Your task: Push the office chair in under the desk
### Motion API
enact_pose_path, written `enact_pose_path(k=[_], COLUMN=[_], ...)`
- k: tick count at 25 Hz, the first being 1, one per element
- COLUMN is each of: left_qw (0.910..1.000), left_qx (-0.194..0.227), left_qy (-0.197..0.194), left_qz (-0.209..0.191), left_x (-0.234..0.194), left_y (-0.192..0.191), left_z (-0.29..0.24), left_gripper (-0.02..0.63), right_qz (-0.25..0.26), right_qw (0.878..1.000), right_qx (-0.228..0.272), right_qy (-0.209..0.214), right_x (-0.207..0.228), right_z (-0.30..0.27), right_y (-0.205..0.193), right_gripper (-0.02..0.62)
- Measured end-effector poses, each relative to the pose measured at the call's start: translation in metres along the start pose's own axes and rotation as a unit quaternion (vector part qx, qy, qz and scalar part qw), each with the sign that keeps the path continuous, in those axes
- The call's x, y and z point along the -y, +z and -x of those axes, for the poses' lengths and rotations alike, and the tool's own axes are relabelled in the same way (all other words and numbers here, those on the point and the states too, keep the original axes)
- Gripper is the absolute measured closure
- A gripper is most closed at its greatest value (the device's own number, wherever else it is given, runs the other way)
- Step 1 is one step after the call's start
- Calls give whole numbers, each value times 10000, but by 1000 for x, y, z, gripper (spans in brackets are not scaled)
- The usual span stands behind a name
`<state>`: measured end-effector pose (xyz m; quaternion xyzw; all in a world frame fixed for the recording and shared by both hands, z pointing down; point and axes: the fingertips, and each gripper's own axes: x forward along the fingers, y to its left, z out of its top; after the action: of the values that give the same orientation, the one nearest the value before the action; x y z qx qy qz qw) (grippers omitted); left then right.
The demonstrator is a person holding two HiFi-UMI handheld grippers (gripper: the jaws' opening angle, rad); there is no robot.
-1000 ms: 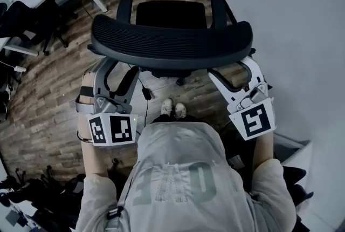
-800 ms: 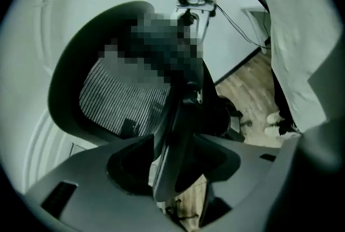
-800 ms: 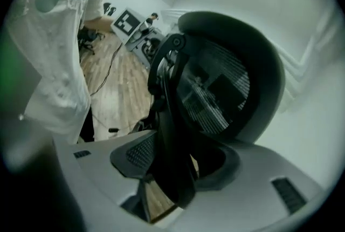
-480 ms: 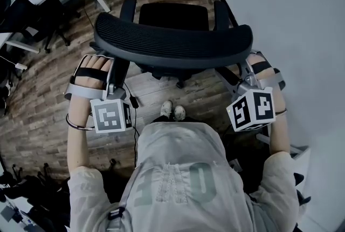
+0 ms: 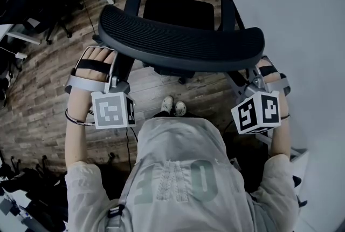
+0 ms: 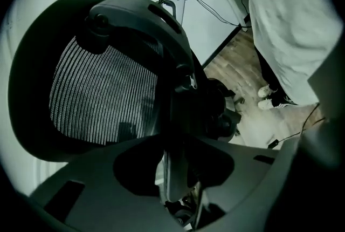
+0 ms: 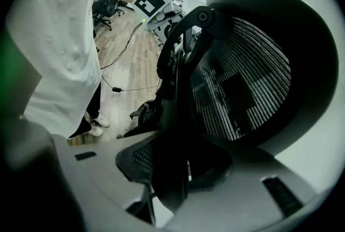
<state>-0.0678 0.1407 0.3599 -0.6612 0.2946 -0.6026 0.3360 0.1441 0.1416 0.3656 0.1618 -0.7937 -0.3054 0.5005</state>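
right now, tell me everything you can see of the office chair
The office chair is black, with a curved mesh backrest, a padded seat and two armrests. It stands upright on the wood floor, its back toward the person. The left gripper and right gripper have just closed on the backrest's side edges.

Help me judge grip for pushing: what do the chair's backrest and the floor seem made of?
Backrest: dark matte mesh, probably woven synthetic; fine ribs let light through, inside a smooth rim, likely plastic. Floor: wood-look planks with grain and seams; solid wood or laminate can't be told.
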Motion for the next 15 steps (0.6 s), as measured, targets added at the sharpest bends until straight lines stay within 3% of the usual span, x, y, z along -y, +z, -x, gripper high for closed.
enact_pose_path(k=[3, 8, 15], left_qw=[9998, 9992, 9992], left_qx=[-14, -108, -147], left_qy=[-100, -382, -380], left_qz=[-155, -77, 12], left_x=[2, 1, -5], left_y=[0, -1, -9], left_z=[-3, -5, -14], left_gripper=[476, 480, 480], right_qz=[-76, -16, -55], right_qw=[10000, 10000, 9998], right_qx=[-8, -12, 11], right_qy=[-12, -74, -174], right_x=[1, 0, 8], right_z=[-1, -3, -10], right_y=[0, 1, 3], right_gripper=[474, 474, 474])
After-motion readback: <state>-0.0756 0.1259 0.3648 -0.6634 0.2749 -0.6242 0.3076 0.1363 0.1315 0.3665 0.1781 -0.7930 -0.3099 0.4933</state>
